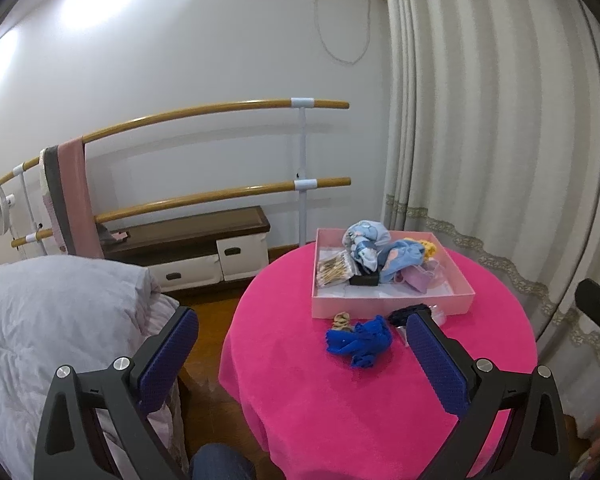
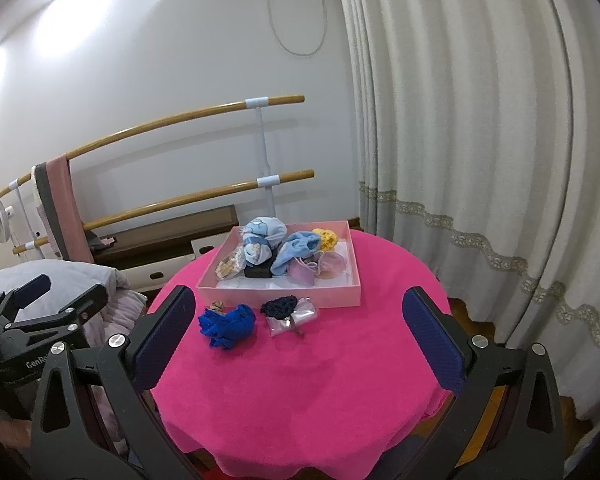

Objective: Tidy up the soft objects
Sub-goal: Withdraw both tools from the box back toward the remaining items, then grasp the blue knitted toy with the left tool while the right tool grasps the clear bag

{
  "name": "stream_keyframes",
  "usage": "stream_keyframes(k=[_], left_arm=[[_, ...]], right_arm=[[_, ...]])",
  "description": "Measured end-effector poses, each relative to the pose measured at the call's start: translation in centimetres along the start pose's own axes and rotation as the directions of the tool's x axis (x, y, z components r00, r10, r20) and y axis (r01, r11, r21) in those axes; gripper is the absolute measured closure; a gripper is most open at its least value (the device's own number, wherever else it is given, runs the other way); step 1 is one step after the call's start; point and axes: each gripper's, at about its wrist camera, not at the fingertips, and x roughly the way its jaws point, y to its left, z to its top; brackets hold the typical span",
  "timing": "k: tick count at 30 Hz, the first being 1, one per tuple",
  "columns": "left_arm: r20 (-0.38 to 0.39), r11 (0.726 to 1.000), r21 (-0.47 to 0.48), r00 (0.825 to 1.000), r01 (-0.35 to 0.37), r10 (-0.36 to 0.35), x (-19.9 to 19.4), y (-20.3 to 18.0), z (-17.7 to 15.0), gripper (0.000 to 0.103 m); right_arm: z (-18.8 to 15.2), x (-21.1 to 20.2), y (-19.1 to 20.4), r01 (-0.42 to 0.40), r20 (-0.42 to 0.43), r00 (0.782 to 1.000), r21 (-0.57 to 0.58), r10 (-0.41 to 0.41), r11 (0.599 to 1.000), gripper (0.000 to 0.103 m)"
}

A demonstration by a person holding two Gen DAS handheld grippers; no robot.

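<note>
A pink box [image 1: 392,303] [image 2: 284,291] stands on the far side of a round table with a pink cloth [image 1: 340,392] [image 2: 320,380]. It holds light blue cloth items [image 2: 296,250], a yellow knit piece [image 2: 326,238], a lilac pouch [image 2: 300,272], a black block and a patterned packet. In front of it lie a bright blue crumpled cloth [image 1: 360,340] [image 2: 228,326], a dark navy knit piece [image 2: 280,307], a clear pouch [image 2: 296,320] and a small beige scrunchie [image 1: 342,320]. My left gripper [image 1: 300,336] is open and empty, over the table's left edge. My right gripper [image 2: 300,312] is open and empty above the table's near side.
A bed with a grey quilt [image 1: 52,320] stands left of the table. A ballet barre [image 1: 204,110] with hanging pink and grey cloths lines the wall, with a low bench [image 1: 188,236] under it. Curtains [image 1: 500,140] hang at the right. The left gripper also shows in the right wrist view [image 2: 56,294].
</note>
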Motion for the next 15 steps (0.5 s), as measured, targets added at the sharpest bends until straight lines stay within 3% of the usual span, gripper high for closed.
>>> stream_keyframes(k=[8, 15], left_arm=[[-0.046, 1.000, 0.003, 0.999, 0.000, 0.000, 2.4, 0.2, -0.6, 0.000], [-0.136, 1.000, 0.029, 0.991, 0.005, -0.001, 7.1, -0.2, -1.9, 0.000]], right_arm=[[-1.0, 2.4, -1.3, 0.028, -0.062, 0.998, 0.014, -0.027, 0.999, 0.000], [-2.7, 5.7, -1.8, 0.032, -0.146, 0.989, 0.015, -0.030, 0.999, 0.000]])
